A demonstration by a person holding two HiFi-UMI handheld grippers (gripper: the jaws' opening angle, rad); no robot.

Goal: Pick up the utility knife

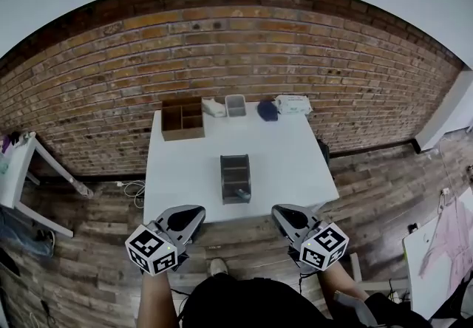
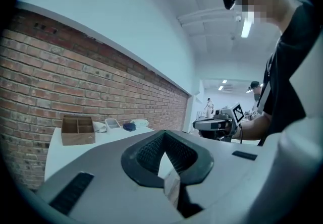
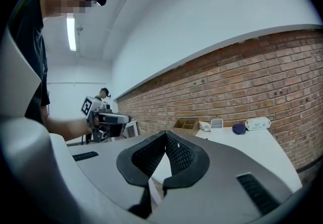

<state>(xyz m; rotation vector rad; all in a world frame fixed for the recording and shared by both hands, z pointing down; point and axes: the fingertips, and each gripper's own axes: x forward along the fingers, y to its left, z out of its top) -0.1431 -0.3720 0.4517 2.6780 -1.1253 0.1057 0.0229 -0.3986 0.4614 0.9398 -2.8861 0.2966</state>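
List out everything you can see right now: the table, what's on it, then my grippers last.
table: one, white, against the brick wall
divided box: one, brown, table's back left corner
small white thing: one, right of the box, too small to name
bin: one, clear grey, back edge
dark blue thing: one, back edge, right of the bin
packet: one, white, back right
organizer: one, dark grey, table's middle front
floor: brown wood planks
left gripper: grey, before the table's near edge, jaws shut, empty
right gripper: grey, same, jaws shut, empty
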